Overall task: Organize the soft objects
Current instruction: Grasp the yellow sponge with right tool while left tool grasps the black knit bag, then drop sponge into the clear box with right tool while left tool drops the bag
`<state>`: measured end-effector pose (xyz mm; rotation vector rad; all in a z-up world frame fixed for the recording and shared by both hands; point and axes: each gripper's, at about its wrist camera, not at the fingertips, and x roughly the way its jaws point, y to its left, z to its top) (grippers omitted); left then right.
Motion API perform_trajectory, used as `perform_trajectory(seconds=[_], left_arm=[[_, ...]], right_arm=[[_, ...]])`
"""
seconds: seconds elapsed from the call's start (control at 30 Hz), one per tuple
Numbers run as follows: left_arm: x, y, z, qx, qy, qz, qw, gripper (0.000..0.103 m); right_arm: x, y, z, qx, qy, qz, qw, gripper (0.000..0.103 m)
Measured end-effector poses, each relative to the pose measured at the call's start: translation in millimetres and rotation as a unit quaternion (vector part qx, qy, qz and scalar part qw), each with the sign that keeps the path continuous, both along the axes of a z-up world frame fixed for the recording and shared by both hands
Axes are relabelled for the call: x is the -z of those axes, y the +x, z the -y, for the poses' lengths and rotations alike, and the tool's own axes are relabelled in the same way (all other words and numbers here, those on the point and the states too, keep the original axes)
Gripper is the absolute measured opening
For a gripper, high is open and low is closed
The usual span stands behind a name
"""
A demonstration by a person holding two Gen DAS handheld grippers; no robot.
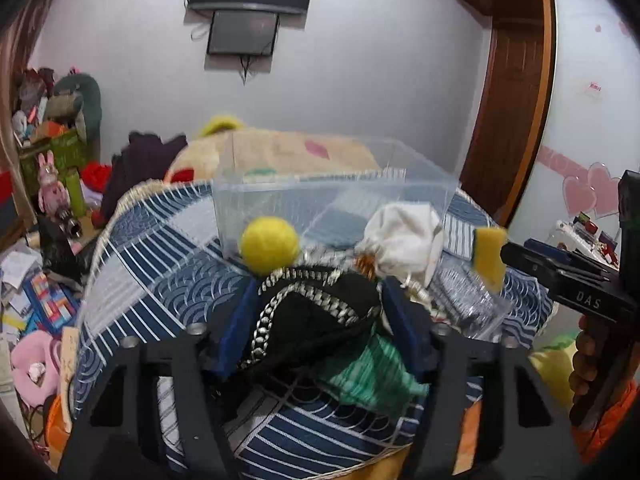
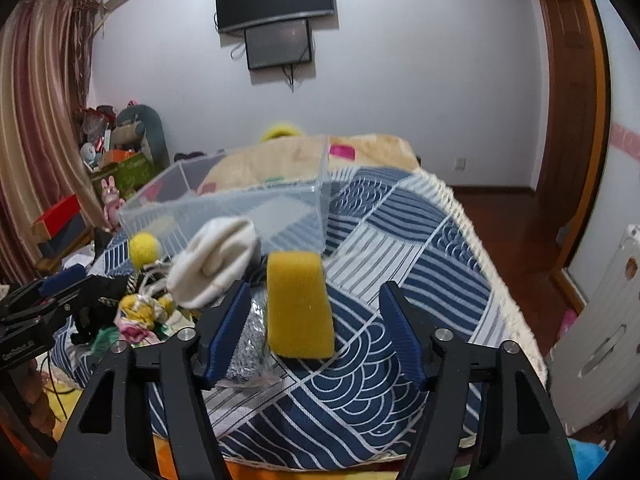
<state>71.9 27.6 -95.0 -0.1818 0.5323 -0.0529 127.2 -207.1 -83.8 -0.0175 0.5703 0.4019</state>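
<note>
My left gripper (image 1: 316, 312) is shut on a black cloth with silver-patterned trim (image 1: 316, 312); a green striped cloth (image 1: 368, 376) hangs under it. Ahead lie a yellow felt ball (image 1: 269, 245), a white cloth bundle (image 1: 404, 236) and a clear plastic box (image 1: 332, 200). My right gripper (image 2: 312, 328) is open, its fingers either side of a yellow sponge (image 2: 298, 304) that lies on the blue patterned bedspread (image 2: 400, 260). The white bundle (image 2: 216, 264), the ball (image 2: 144, 250) and the box (image 2: 240, 208) also show in the right wrist view.
A crinkled silver bag (image 2: 248, 340) lies left of the sponge. A floral cloth (image 2: 140, 320) lies by the left gripper (image 2: 60, 304). Clutter and toys (image 1: 52, 184) fill the floor at left. A beige blanket (image 1: 288, 152) lies behind the box.
</note>
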Motion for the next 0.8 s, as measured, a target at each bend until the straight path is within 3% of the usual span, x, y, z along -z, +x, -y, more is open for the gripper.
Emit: perform_trajectory(seconds=[0.07, 0.2, 0.33, 0.43, 0.63, 0.8], left_arm=[[8.0, 3.1, -4.6, 0.011, -0.015, -0.008, 0.9998, 0.053], [10.0, 2.0, -8.5, 0.019, -0.025, -0.009, 0.9994, 0.043], [8.3, -0.4, -10.1, 0.02, -0.038, -0.011, 0.999, 0.025], [3.1, -4.0, -13.9, 0.018, -0.043, -0.007, 0.9989, 0.021], [-13.4, -13.1, -20.6, 0.013, -0.015, 0.011, 0.9997, 0.02], [-26.0, -16.6, -18.7, 0.027, -0.02, 0.026, 0.9991, 0.02]], right_arm=[[3.5, 2.2, -4.1, -0.004, 0.003, -0.012, 1.0, 0.059], [14.6, 9.2, -12.1, -0.017, -0.003, -0.037, 0.999, 0.037], [16.8, 6.4, -14.5, -0.02, -0.006, -0.036, 0.999, 0.033], [12.4, 1.5, -12.6, -0.013, -0.01, -0.022, 1.0, 0.032], [-1.3, -0.2, -6.5, -0.005, 0.003, -0.001, 1.0, 0.031], [-8.7, -3.1, -3.6, -0.006, 0.011, 0.013, 1.0, 0.031]])
